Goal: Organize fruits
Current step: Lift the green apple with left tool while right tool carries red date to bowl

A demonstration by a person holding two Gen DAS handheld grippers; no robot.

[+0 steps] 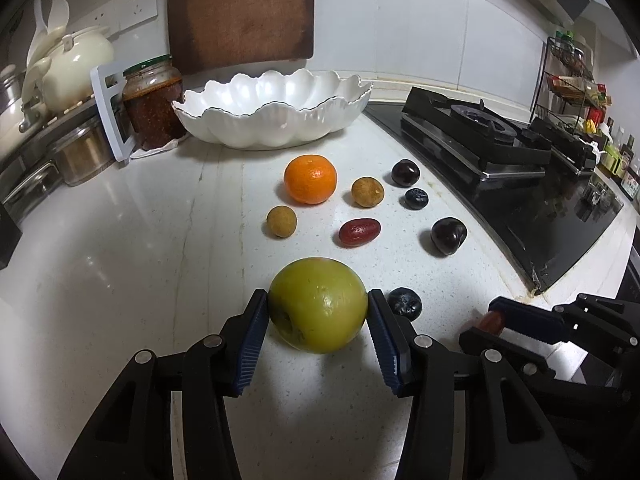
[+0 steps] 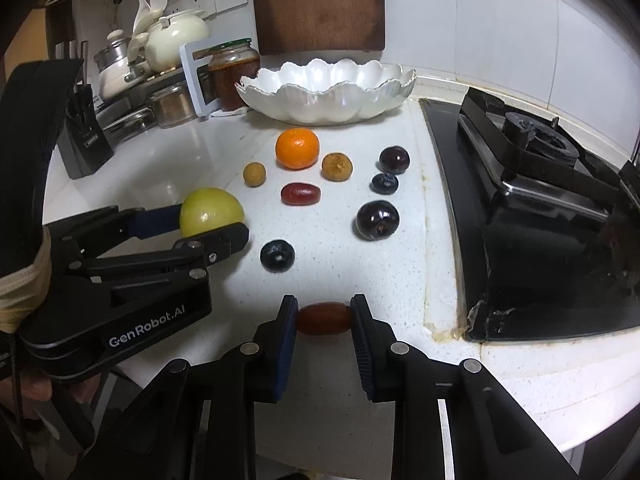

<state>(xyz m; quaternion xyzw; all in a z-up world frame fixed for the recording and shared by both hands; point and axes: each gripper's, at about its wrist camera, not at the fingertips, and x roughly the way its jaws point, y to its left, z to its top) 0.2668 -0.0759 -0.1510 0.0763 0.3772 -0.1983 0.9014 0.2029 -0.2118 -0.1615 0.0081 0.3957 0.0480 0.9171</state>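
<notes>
My left gripper (image 1: 318, 310) is shut on a green apple (image 1: 318, 304) that rests on the white counter; it also shows in the right wrist view (image 2: 211, 211). My right gripper (image 2: 323, 318) is shut on a red oblong fruit (image 2: 323, 319) at the counter's front. Loose on the counter lie an orange (image 1: 310, 179), two tan longans (image 1: 367, 192) (image 1: 281, 221), a second red fruit (image 1: 359, 232), dark plums (image 1: 448, 236) (image 1: 405, 173) and blueberries (image 1: 405, 301) (image 1: 415, 198). An empty white scalloped bowl (image 1: 276, 126) stands behind them.
A black gas stove (image 1: 520, 168) fills the right side. A sauce jar (image 1: 152, 106), pots and a teapot (image 1: 76, 64) crowd the back left. A wooden cutting board (image 1: 240, 12) leans on the wall. A knife block (image 2: 82, 136) stands at left.
</notes>
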